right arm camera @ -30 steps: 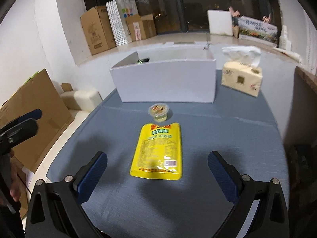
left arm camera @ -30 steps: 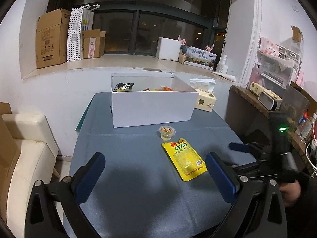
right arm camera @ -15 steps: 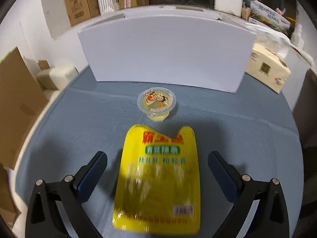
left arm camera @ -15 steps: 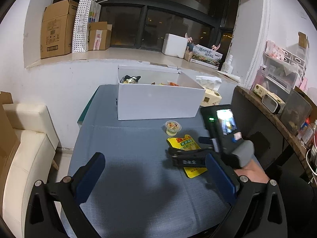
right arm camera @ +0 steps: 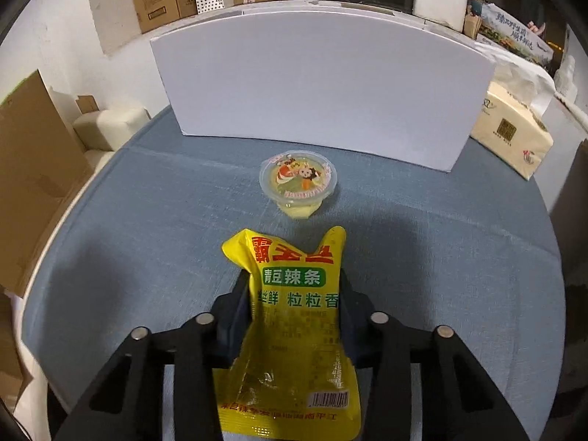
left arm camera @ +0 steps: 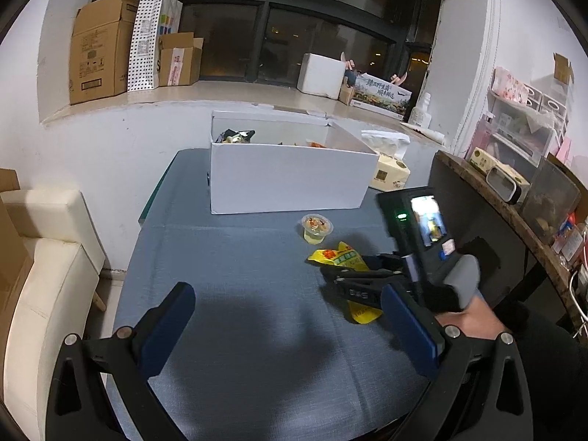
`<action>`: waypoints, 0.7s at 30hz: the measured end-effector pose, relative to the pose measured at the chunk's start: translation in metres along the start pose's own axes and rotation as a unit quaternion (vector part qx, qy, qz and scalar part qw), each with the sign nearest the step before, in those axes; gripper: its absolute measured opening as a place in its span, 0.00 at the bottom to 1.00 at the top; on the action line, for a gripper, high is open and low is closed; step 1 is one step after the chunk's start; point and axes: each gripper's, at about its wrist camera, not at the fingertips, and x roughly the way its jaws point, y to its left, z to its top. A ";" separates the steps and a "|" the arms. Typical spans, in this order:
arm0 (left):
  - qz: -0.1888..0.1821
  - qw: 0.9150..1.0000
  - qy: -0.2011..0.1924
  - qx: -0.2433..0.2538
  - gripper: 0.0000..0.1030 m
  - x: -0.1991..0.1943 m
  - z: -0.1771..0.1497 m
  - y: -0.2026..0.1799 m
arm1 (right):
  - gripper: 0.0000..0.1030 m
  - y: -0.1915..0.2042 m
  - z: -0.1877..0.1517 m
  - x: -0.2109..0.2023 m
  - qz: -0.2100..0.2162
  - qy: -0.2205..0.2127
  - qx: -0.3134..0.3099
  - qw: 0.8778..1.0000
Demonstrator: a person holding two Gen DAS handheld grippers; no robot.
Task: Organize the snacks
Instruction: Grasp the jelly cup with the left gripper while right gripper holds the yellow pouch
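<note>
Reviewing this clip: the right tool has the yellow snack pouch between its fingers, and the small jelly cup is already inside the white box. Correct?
Not quite. The jelly cup is not inside the white box; it stands on the blue tablecloth in front of it, as the right wrist view shows. The rest holds: the right tool is closing with the yellow snack pouch between its fingers.

Yellow snack pouch [right arm camera: 294, 330], white box [right arm camera: 316, 84], blue-grey tablecloth [right arm camera: 147, 220], polka-dot bag [left arm camera: 147, 36]

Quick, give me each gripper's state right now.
Left gripper: open, nothing between its blue pads.
Right gripper: jaws closing on the crinkled yellow plastic snack pouch, pads already pressing its sides.
</note>
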 end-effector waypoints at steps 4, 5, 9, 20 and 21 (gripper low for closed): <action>-0.007 1.000 0.010 0.011 1.00 0.014 0.004 -0.006 | 0.41 -0.015 -0.010 -0.034 0.021 -0.032 0.018 0.999; -0.010 1.000 0.013 0.015 1.00 0.019 0.006 -0.009 | 0.41 -0.021 -0.013 -0.046 0.025 -0.043 0.024 0.998; -0.011 0.999 0.028 0.042 1.00 0.046 0.016 -0.023 | 0.41 -0.048 -0.026 -0.087 0.022 -0.088 0.053 0.994; -0.024 0.996 0.075 0.035 1.00 0.157 0.058 -0.047 | 0.41 -0.095 -0.058 -0.139 0.020 -0.144 0.110 0.983; -0.020 0.996 0.085 0.034 1.00 0.169 0.059 -0.048 | 0.41 -0.098 -0.060 -0.141 0.018 -0.145 0.114 0.983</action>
